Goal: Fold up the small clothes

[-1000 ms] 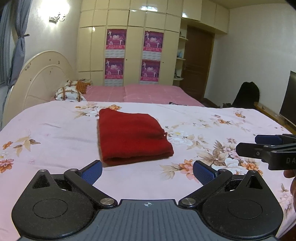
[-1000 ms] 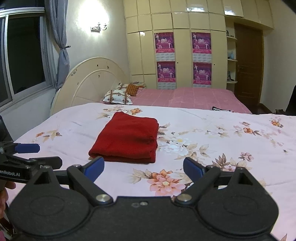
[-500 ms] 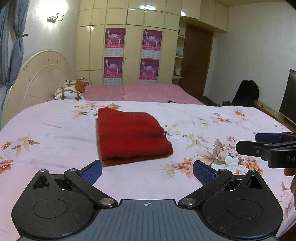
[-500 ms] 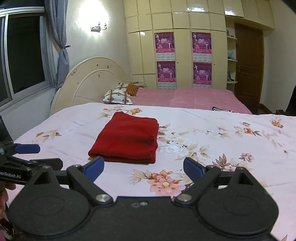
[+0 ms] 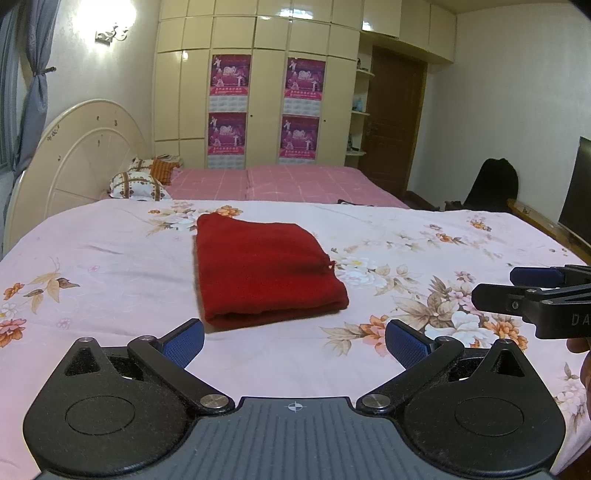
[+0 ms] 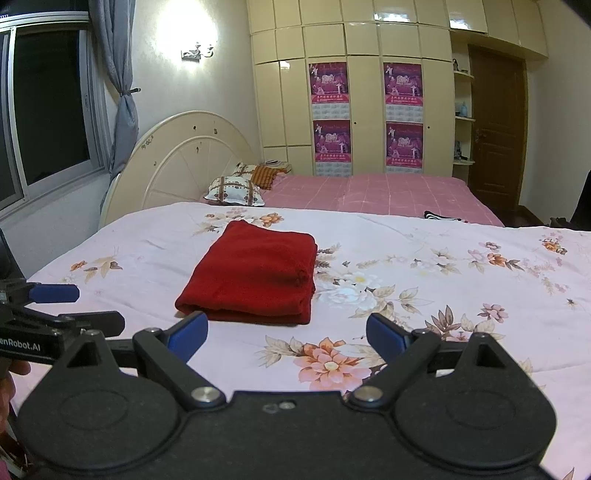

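My left claw [image 5: 294, 341] and my right claw [image 6: 286, 334] both stand wide apart and empty, low over the pink flowered bedsheet [image 5: 110, 266]. Just beyond their tips, the folded dark red cloth [image 5: 264, 269] lies flat on this bed, touching neither claw.

Warm indoor light comes mainly from a wall lamp [image 5: 110, 33] high on the left, blown out to a white glare in both views. Ceiling light reflects as bright patches on the glossy wardrobe [image 6: 384, 16]. The window [image 6: 48, 107] is dark. Fisheye bending curves the edges, corners vignette black, and focus stays fairly sharp throughout.
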A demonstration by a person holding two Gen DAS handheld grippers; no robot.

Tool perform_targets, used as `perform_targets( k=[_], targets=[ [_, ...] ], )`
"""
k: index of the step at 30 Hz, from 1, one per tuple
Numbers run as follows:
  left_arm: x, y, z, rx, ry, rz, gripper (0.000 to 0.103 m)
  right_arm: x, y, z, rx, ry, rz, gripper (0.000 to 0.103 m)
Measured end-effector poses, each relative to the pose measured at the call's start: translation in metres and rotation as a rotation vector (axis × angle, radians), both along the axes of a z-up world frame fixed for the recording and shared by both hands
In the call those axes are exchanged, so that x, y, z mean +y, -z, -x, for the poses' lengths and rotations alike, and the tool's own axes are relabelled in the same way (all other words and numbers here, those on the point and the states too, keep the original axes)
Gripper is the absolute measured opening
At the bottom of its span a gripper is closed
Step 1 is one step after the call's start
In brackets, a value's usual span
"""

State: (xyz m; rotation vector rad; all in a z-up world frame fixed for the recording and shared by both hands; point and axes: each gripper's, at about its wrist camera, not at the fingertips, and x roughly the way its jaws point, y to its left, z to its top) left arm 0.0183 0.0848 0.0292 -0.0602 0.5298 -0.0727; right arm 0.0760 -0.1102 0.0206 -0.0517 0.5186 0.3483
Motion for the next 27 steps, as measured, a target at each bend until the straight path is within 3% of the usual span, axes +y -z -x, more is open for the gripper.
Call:
perform_targets(
  k=[16,27],
  targets=[
    [0.0008,0.0037,0.0006,0.009,-0.018,-0.001,0.103,-0.0028,0.0036,-0.0032,0.008,-0.015,0.007,0.092],
    [0.0046,0.0053,0.0004,-0.016,-0.031,0.05,0.103,-0.0083,0.0043,-0.0028,0.013,-0.006,-0.002,0.092]
  ],
)
